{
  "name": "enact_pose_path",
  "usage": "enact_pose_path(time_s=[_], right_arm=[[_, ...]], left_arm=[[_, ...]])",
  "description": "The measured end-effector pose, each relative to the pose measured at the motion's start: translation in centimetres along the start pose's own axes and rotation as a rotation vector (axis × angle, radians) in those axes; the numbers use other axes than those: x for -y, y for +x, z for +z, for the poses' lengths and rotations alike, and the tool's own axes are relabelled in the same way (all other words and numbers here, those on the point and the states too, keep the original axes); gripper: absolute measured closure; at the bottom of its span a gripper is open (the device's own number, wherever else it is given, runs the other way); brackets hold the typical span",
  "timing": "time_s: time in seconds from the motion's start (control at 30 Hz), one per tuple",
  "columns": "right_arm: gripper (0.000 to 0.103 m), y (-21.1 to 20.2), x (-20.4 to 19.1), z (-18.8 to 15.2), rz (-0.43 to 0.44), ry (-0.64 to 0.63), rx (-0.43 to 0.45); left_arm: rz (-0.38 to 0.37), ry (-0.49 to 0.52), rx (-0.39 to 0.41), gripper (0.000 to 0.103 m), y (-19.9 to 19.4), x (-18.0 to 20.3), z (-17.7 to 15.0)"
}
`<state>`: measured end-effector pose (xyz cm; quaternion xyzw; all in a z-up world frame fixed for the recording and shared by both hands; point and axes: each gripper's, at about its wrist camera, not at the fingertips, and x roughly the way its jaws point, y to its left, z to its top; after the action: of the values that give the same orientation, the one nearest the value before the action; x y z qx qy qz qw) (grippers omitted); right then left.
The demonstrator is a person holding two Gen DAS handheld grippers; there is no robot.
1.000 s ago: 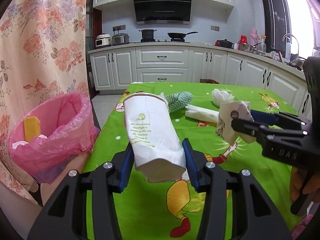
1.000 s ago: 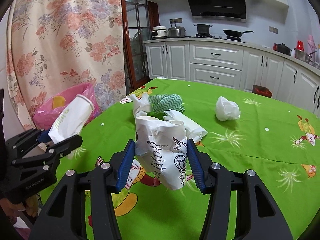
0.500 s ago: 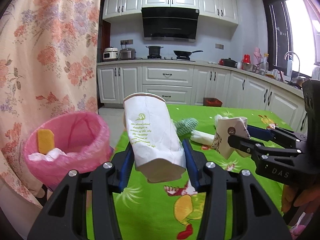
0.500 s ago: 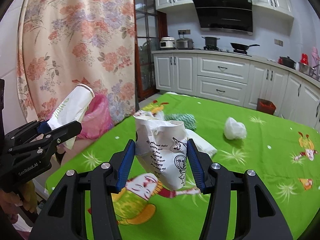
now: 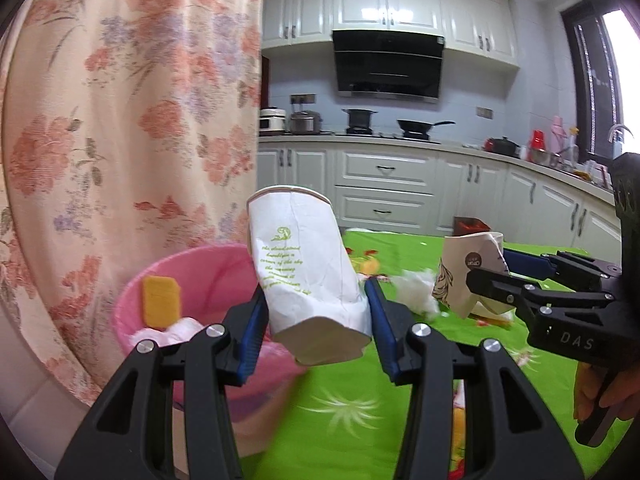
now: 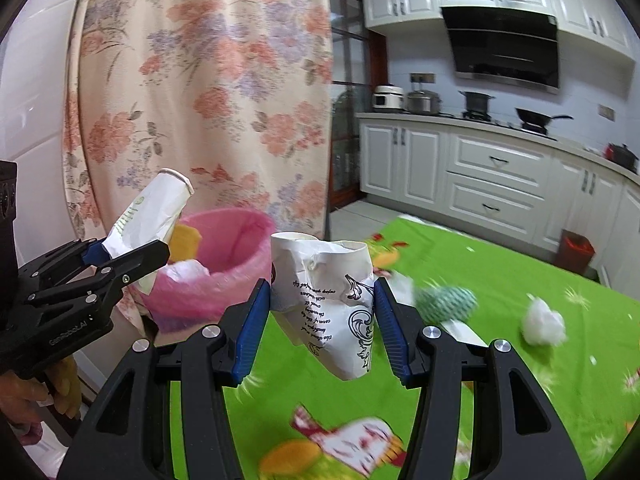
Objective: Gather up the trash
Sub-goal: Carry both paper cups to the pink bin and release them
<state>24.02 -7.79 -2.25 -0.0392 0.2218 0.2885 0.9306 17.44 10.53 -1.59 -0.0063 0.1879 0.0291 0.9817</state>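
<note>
Tablecloth (image 6: 500, 280) + far trash blurred

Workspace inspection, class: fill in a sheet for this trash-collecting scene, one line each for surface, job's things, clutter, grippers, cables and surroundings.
Surface: table under a green cartoon cloth.
Job's things: pink-lined bin beside the table, holding a yellow piece and white paper; green-print cup; black-print cup.
Clutter: white wad, striped cloth and a flat wrapper on the table.
Grippers: left gripper shut on the green-print cup; right gripper shut on the black-print cup, both off the table.
Cables: nothing seen.
Surroundings: floral curtain, white cabinets, hood, pots.
</note>
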Motion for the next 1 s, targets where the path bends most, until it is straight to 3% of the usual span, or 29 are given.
enact_pose_path(time_s=[0.47, 0.93, 0.97, 1.0], right_arm=[[0.052, 6.8, -5.4, 3.7, 0.154, -0.075, -0.008], [0.051, 13.9, -7.5, 5.5, 0.253, -0.085, -0.069], [0.048, 14.3, -7.4, 5.5, 0.268, -0.075, -0.079], [0.043, 14.5, -7.4, 5.5, 0.265, -0.073, -0.085]], left_arm=[[0.081, 0.03, -0.031, 0.057, 2.7, -7.2, 0.9], [0.11, -0.093, -0.108, 0.056, 6.8, -13.8, 0.5], [0.113, -0.1, -0.117, 0.05, 7.0, -14.0, 0.5], [0.132, -0.112, -0.126, 0.037, 7.4, -14.4, 0.4]])
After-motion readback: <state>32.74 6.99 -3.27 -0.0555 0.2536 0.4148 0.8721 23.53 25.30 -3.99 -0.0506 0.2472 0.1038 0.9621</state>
